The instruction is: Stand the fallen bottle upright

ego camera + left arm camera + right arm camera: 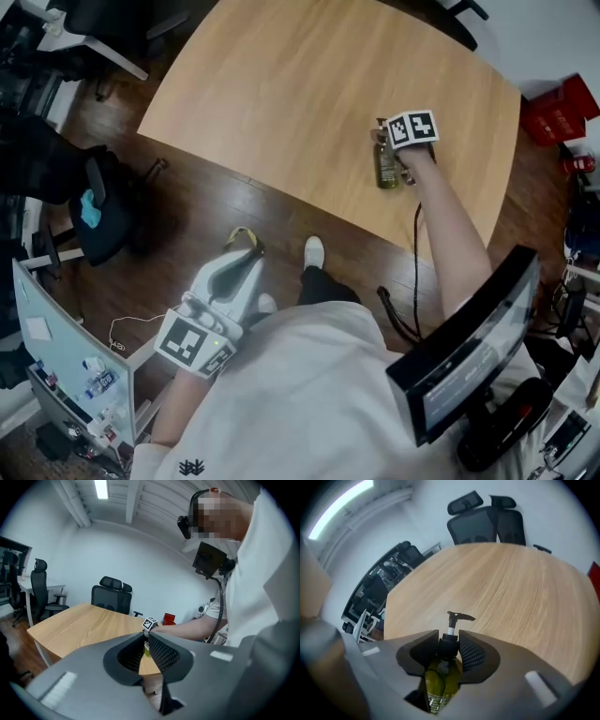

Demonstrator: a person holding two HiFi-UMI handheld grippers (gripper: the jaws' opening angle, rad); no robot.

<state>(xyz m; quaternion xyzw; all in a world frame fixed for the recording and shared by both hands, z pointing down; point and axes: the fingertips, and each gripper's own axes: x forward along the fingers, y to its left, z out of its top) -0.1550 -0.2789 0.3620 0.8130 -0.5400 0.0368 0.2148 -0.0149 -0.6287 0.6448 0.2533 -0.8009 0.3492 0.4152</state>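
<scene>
The bottle (386, 167), a pump dispenser of olive-green liquid, sits on or low over the tabletop (281, 103), fairly near the edge on the person's side. Its pump head (457, 617) points away from the person and its body runs back under the right gripper (449, 639). That gripper slants down from above, and its fingers are clamped on the dark collar just below the pump. No view shows whether the base rests on the wood. The left gripper (146, 641) hangs over the floor beside the person, well apart from the bottle, with its fingers together and nothing between them.

The hold looks like the weak point. The fingers pinch a narrow, round collar while the heavy, liquid-filled body lies behind them. As the bottle is swung upright it could pivot in the grip or slide out. If the base lands tilted, letting go would probably tip it over again, and a loose round bottle this near the edge could roll off. Pressure creeping up onto the pump head might push it down and squirt liquid.
</scene>
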